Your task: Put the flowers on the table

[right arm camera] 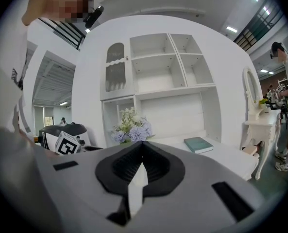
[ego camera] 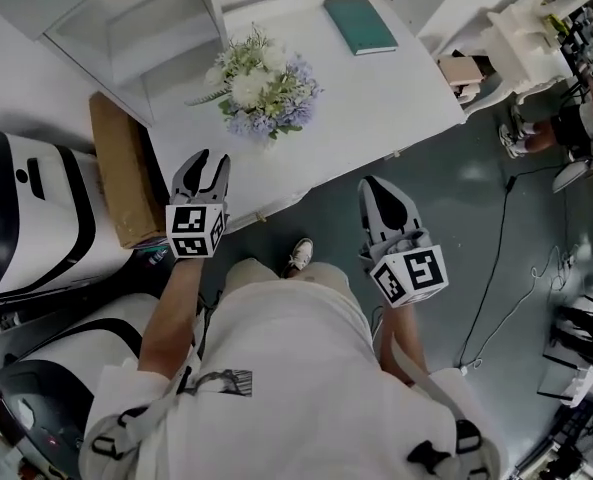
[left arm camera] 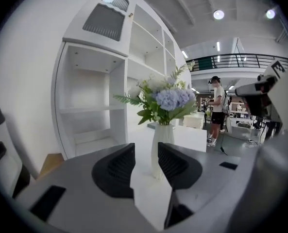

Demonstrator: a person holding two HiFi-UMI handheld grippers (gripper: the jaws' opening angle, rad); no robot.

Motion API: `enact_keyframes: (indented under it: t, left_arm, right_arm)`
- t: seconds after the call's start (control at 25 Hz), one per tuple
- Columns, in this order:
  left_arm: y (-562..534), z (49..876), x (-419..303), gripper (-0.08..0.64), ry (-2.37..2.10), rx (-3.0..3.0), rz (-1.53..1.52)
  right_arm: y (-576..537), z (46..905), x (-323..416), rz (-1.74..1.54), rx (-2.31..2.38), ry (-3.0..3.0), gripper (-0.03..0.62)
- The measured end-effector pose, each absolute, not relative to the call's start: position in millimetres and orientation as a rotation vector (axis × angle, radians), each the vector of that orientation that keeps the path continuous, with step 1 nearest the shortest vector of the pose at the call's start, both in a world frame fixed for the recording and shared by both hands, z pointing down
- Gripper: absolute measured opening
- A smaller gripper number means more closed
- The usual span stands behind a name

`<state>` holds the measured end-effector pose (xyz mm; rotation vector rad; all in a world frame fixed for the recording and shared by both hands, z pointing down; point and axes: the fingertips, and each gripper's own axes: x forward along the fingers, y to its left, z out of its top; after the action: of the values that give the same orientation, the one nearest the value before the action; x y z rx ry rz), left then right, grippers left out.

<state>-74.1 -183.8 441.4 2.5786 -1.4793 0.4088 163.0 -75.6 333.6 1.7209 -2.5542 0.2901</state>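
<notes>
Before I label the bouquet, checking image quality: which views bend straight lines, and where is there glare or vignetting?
Head view: even light, flowers sharp, white table nearly washed out. Left gripper view: strong fisheye bows the shelf unit, dark corners, ceiling lamps flare. Right gripper view: same fisheye and dark corners, little glare.

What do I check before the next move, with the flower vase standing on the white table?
1. Flowers on table: ok. The flowers stand in the vase on the white table.
2. Vase upright: ok, per the left gripper view.
3. Left tongs free: ok. Jaws apart, nothing between them, vase beyond.
4. Right tongs empty: ok. Jaws together, over the floor.
5. Book clear of the vase: ok, well apart.
6. Vase foot's margin to the table edge: cannot tell; the blooms hide it from above.
</notes>
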Motion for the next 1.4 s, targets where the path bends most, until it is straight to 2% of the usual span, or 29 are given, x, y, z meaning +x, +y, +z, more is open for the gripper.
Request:
enact_keyframes:
  t: [0.2, 0.4, 0.68, 0.96, 1.4]
  left_arm:
    - [-181, 408, -98, 0.055, -1.6, 2.557, 0.352]
    - [-183, 373, -119, 0.018, -1.7, 2.539, 0.329]
    - [-178, 312, -138, 0.015, -1.806, 2.546, 0.201]
    - [-162, 259, -147, 0.015, -1.885, 2.578, 0.029]
    - [-141, 230, -148, 0.015, -1.922, 2.595, -0.038]
  right_arm:
    - [-90, 340, 166, 0.345, 1.71, -2.563, 0.009]
    - [-112, 334, 156, 0.312, 1.654, -2.603, 0.009]
    - [-136, 314, 152, 0.242, 1.622, -2.65, 0.009]
    - [-140, 300, 182, 0.187, 1.691, -2.618, 0.009]
    - [-137, 291, 210, 0.16, 1.778, -2.585, 0.009]
